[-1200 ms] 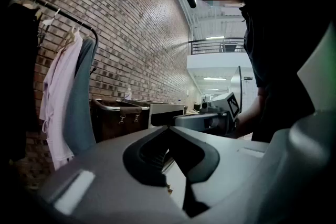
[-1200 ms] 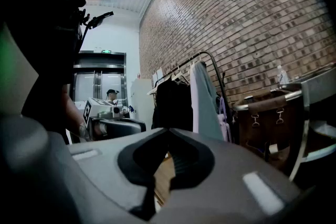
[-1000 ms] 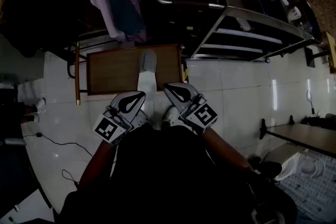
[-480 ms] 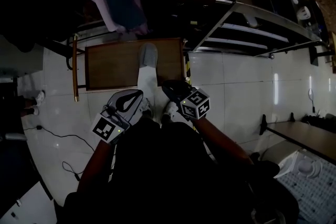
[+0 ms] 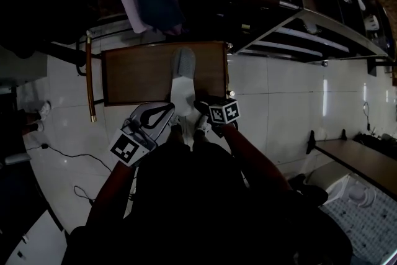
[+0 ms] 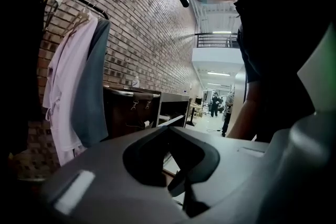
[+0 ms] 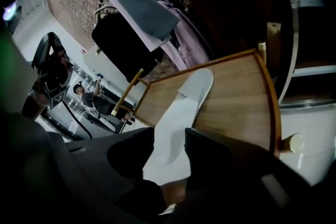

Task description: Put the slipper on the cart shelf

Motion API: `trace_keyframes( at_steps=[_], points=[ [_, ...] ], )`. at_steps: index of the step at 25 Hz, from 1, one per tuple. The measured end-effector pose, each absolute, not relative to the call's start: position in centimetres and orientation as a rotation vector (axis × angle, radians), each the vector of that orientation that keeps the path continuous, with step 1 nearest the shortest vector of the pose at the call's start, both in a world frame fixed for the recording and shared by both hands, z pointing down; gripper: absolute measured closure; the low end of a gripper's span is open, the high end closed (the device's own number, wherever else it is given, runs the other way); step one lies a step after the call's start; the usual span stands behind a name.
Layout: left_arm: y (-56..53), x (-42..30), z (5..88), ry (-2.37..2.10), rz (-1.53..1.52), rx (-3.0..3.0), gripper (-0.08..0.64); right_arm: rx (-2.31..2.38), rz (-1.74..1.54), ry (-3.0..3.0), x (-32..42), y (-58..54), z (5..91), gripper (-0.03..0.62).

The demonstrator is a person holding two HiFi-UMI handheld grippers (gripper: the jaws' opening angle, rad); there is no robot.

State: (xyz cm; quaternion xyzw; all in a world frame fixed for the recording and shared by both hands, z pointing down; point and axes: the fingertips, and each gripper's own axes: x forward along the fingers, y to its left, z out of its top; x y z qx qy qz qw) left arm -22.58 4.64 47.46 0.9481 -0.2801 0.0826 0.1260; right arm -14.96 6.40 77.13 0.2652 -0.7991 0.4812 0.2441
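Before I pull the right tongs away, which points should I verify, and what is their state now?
1. Slipper on the wooden shelf: ok.
2. Heel fully on the shelf: not ok, it overhangs the front edge.
3. Right tongs open: ok, jaws have just been opening, heel lies between them.
4. Left tongs clear of the slipper: ok, shut and empty.
5. Slipper will stay put alone: cannot tell.

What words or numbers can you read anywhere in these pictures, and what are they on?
No readable text anywhere.
Marker cubes: only black-and-white square patterns, no letters.
Slipper: plain white, no print seen.
Things on the metal counter: too small and dark to read.
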Motion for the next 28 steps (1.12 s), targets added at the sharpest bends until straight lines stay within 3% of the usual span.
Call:
trace_keyframes(
  at_steps=[23,28],
  points=[
    [3.6,-25.6,51.7,-0.785,0.263,2.675,0.560,0.690,1.589,-1.966,-18.0,5.0,85.5,0.425],
    [4.2,-26.5,52.0,-0.808,0.263,2.653,0.560,0.699,1.692,-1.995,-18.8,4.7,84.5,0.527]
  ],
)
